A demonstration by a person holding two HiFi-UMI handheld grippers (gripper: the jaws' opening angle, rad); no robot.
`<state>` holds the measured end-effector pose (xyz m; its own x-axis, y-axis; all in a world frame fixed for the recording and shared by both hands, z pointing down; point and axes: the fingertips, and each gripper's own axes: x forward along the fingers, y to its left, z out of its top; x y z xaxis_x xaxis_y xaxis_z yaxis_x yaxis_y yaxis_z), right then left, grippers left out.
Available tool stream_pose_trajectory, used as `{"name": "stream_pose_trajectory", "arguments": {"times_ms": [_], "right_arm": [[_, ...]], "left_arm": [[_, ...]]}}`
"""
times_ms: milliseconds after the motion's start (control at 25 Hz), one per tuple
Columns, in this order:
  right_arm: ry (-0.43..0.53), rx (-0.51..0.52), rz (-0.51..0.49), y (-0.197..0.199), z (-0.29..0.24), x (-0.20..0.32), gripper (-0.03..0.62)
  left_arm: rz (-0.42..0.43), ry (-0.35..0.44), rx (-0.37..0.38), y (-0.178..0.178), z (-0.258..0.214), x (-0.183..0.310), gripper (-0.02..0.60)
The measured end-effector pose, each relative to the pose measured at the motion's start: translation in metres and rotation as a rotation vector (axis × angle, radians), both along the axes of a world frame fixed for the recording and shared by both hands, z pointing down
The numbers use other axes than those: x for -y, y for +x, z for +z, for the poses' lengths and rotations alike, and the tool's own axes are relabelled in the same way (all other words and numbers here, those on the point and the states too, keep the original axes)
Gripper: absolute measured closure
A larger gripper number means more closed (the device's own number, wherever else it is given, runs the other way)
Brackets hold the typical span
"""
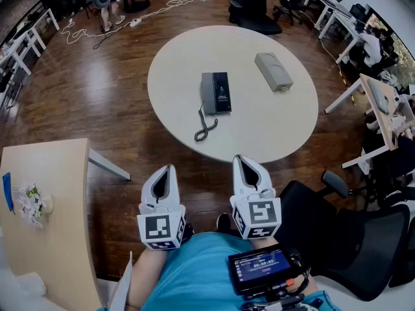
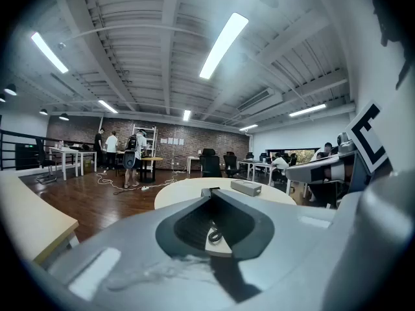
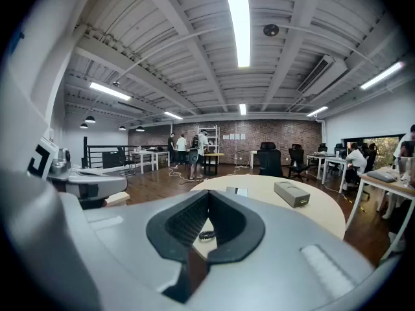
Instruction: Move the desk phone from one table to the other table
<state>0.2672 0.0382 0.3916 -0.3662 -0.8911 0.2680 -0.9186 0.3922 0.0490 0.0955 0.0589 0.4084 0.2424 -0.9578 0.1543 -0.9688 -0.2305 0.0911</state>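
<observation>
Currently both sets of fingers are closed w/ nothing btwn them: the left gripper [image 2: 211, 194] has its fingers [image 2: 189, 224] meeting at the tips, and the right gripper [image 3: 209, 193] is the same, tips together & empty. Both are held side by side, pointing at the round desk [image 1: 272, 131], just off its near edge, above the wood floor [image 1: 97, 89] & not touching the desk. The desk phone [image 1: 216, 92] lies flat approx mid round desk, grey handset in place beside a dark panel, well apart from both grippers. Its coiled cord [image 1: 205, 127] trails from the phone toward the round desk's near edge. A grey box [image 1: 273, 71] also sits on the round desk, farther back & to the R of the phone, not touching it. Near-left of the round desk, across a strip of floor, stands a pale wooden desk [image 1: 55, 193] w/ a small white bundle [image 1: 30, 203] & a blue item [image 1: 6, 192] by its L edge. Near-right of the round desk is a black office chair [image 1: 363, 245]. On the near side, behind the grippers, are the person's teal shirt [image 1: 194, 271] & a small screen [image 1: 261, 265]. Beyond the round desk's far side, cables [image 1: 155, 8] run over the floor, w/ more desks & chairs around, & several people [image 2: 107, 149] stand by a brick wall at the back.
</observation>
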Motion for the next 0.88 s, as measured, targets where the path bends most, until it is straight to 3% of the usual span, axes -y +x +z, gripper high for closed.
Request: {"name": "stream_pose_trajectory", "arguments": {"times_ms": [880], "right_arm": [[-0.001,-0.009,0.036,-0.031,0.003,-0.003,0.6]], "left_arm": [[0.06,0.009,-0.015,-0.026,0.004,0.002,0.565]]}}
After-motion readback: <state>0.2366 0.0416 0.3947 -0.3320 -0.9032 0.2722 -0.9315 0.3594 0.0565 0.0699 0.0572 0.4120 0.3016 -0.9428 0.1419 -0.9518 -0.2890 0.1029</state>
